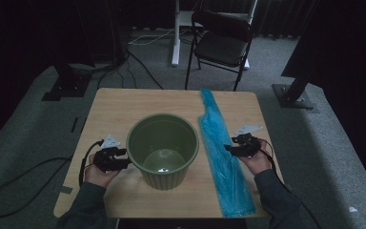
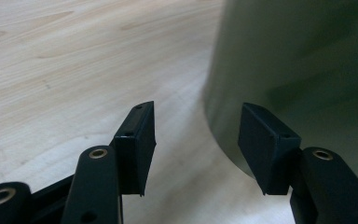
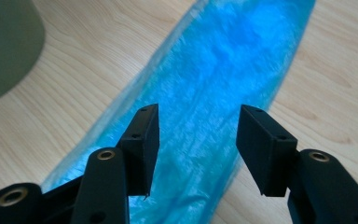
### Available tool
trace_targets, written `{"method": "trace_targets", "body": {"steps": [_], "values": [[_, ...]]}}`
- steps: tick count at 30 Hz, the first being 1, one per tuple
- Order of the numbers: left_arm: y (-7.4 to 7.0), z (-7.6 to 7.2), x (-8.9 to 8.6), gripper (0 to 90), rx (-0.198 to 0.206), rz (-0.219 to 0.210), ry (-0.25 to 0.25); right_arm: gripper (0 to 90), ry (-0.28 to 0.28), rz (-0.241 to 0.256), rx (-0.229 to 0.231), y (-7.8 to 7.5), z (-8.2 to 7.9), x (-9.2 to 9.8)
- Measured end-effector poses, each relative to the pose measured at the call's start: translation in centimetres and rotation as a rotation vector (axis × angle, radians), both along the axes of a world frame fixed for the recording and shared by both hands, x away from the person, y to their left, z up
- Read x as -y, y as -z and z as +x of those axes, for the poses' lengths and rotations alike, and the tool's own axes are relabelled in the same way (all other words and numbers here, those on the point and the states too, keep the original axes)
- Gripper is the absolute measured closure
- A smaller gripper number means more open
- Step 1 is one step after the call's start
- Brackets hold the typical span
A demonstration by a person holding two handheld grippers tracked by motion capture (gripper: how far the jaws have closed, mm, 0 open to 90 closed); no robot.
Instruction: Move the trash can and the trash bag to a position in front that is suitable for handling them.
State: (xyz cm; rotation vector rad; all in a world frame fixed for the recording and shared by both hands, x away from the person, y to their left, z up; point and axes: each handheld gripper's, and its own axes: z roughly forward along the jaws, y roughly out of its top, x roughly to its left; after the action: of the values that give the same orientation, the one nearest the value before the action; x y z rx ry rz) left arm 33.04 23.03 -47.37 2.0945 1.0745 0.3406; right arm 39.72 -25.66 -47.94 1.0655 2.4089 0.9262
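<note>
Wooden table point(image 1: 119, 102) seen from above, with a green ribbed bin point(image 1: 162, 149) standing upright near its centre and a folded blue plastic bag point(image 1: 221, 152) lying flat to the bin's right, stretched from the far edge to the near edge. The bin is empty apart from a small pale speck on its floor, which the dim light leaves unidentifiable, possibly a reflection.

The left gripper point(image 1: 116, 159) sits at the bin's left wall, low down. In the left gripper view its jaws stand wide apart, holding nothing, with the bin point(image 2: 298, 70) curving just past the right-hand jaw; contact cannot be confirmed.

The right gripper point(image 1: 237, 146) hovers at the right edge of the bag, about midway along it. In the right gripper view the jaws are likewise wide and empty, the bag point(image 3: 223, 93) lying directly beneath and between them, with the bin's edge at upper left.

Judged stage: the start. The work appears to be lining the bin with the bag; the bag is not yet gripped, unfolded or opened, and the bin is unlined. Grasping, opening and fitting the bag all remain.
</note>
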Motion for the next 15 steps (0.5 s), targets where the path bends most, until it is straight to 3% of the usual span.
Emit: {"method": "trace_targets", "body": {"steps": [5, 15], "values": [[-0.4, -1.0, 0.3, 46.7, 0.03, 0.008, 0.01, 48.3, -0.027, -0.008, 0.007, -0.1, -0.1, -0.5], [-0.2, 0.1, 1.2, 46.7, 0.022, -0.009, 0.001, 48.2, -0.031, -0.009, -0.003, 0.0, 0.2, -0.5]]}}
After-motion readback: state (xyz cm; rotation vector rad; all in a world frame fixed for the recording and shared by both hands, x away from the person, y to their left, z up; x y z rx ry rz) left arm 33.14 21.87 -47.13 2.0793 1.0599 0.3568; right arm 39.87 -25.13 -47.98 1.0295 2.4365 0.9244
